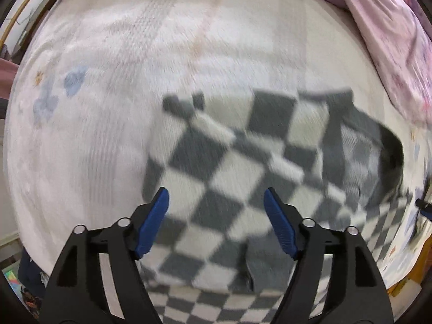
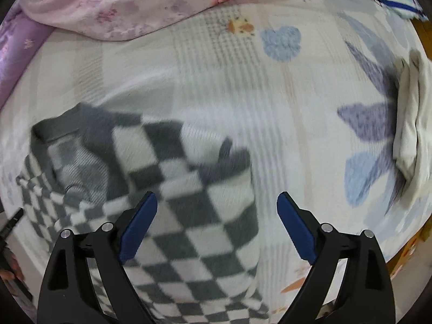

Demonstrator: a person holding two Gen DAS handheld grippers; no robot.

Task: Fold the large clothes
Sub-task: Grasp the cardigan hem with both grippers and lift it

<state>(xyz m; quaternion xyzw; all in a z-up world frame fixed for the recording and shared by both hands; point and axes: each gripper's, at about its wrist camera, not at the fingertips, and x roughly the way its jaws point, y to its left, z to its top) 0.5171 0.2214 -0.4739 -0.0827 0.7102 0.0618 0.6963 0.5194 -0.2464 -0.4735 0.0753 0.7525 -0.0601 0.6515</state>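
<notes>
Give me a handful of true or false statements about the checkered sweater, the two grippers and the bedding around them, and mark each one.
1. The left gripper is open, with nothing between its fingers. True.
2. The right gripper is clamped on the checkered sweater. False: it is open, with the sweater lying beyond its fingers.
3. The sweater is plain red. False: it is grey and white checks.
4. A pink floral quilt is bunched at the far side of the bed sheet. True.
5. A cream garment lies on the sheet to the sweater's right in the right wrist view. True.
</notes>
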